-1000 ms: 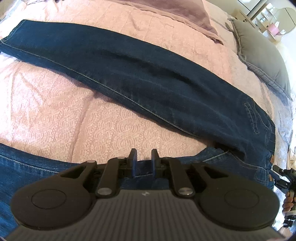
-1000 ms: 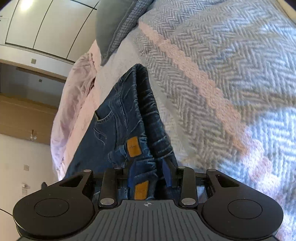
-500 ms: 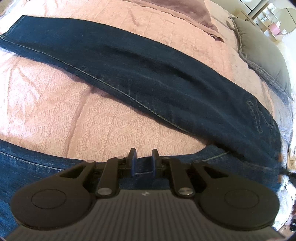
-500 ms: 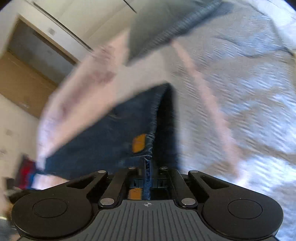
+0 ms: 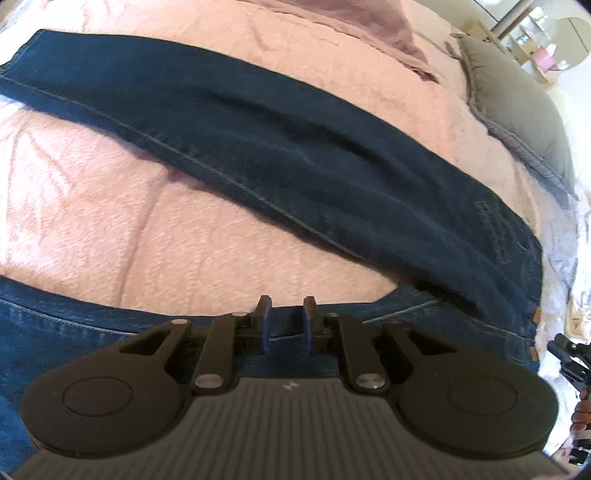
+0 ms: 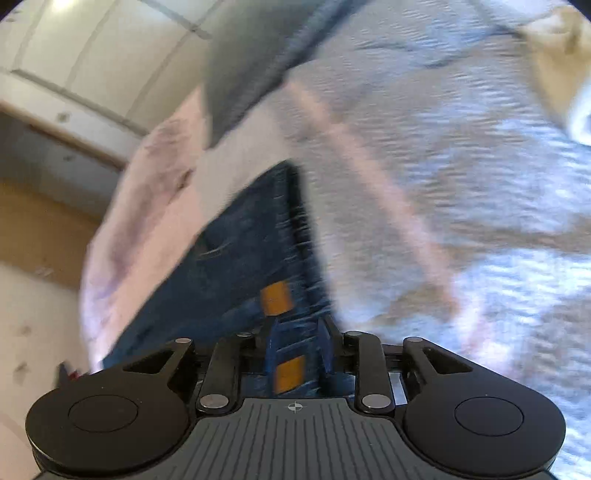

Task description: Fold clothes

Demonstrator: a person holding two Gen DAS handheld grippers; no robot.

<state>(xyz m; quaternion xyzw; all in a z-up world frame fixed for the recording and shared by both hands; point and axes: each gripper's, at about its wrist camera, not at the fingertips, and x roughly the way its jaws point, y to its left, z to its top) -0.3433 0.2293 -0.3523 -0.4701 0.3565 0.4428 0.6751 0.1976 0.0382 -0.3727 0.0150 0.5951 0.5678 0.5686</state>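
Dark blue jeans (image 5: 295, 155) lie spread on a pink bedspread (image 5: 184, 229), one leg running diagonally from upper left to the waist at the right. My left gripper (image 5: 287, 306) points steeply down at the near leg (image 5: 92, 332), shut on its upper edge with denim between the narrow jaws. In the blurred right wrist view, the waistband (image 6: 236, 251) with its tan leather patch (image 6: 276, 297) rises off the bed into my right gripper (image 6: 297, 332). Its jaws are opening, and bunched denim fills the gap and touches both pads.
A grey pillow (image 5: 517, 103) and a mauve cloth (image 5: 369, 22) lie at the far side of the bed. A grey herringbone blanket (image 6: 461, 184) covers the bed right of the waistband. White cupboard doors (image 6: 92, 55) stand beyond. A hand (image 5: 581, 410) shows at the right edge.
My right gripper rose with the waistband, closed tight on a thin fold, then widened around a thicker bunch. The left gripper and the legs kept still.
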